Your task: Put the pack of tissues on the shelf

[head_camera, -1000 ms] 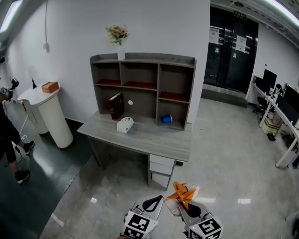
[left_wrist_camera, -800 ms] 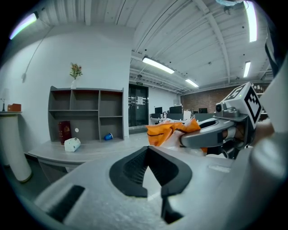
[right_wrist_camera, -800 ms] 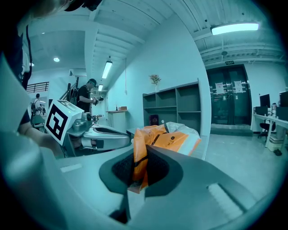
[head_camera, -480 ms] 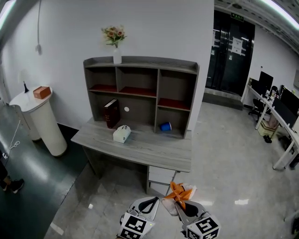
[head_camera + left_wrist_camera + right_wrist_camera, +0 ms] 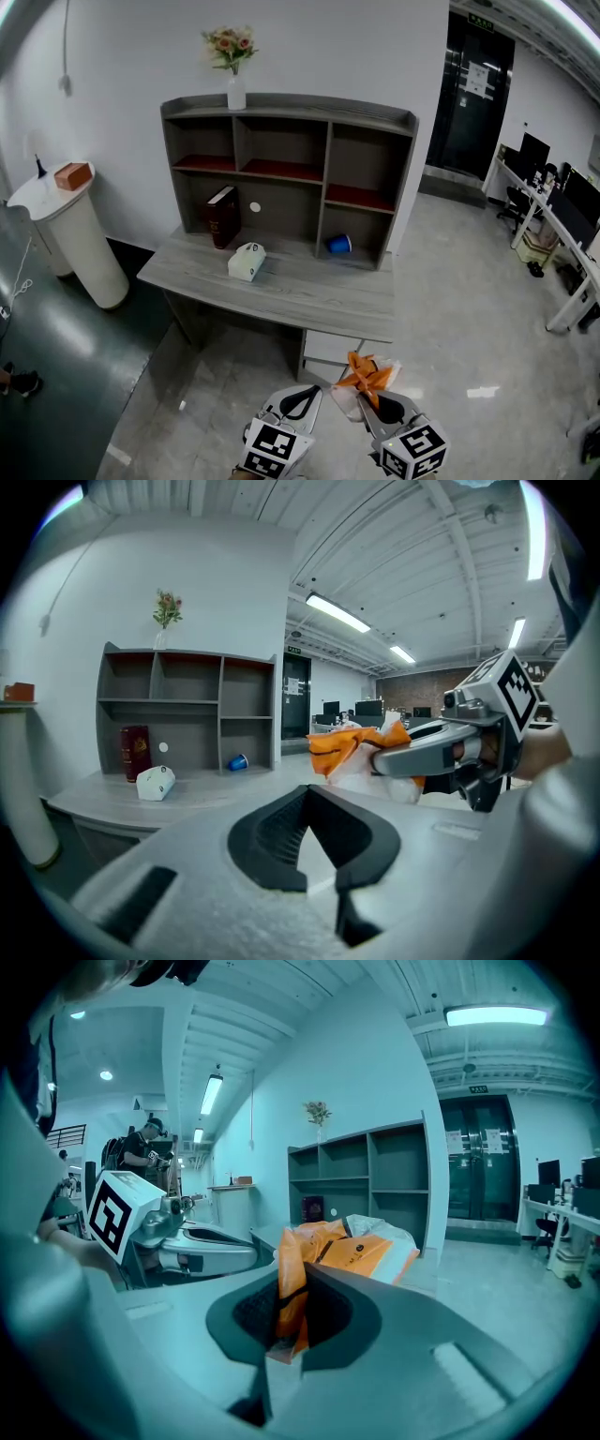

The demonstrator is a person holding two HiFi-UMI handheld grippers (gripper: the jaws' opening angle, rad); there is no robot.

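The pack of tissues (image 5: 367,377), orange and white plastic, hangs low in the head view with my right gripper (image 5: 378,405) shut on its end. The right gripper view shows the orange wrapper (image 5: 361,1251) pinched between the jaws of the right gripper (image 5: 298,1269). My left gripper (image 5: 300,403) is beside it on the left, shut and empty; its jaws meet in the left gripper view (image 5: 307,791), where the pack (image 5: 352,747) shows to the right. The grey shelf (image 5: 281,103) stands on a grey desk (image 5: 309,300) some way ahead, with several open compartments.
On the desk lie a white box (image 5: 247,262), a dark red book (image 5: 221,216) and a blue cup (image 5: 338,244) in the lower compartments. A vase of flowers (image 5: 234,89) tops the shelf. A white pedestal (image 5: 66,234) stands left, office desks (image 5: 562,244) right, drawers (image 5: 328,349) under the desk.
The desk and shelf have come closer and larger in the head view. The person at the left edge has nearly left the view. Both grippers keep their pose, the pack still held.
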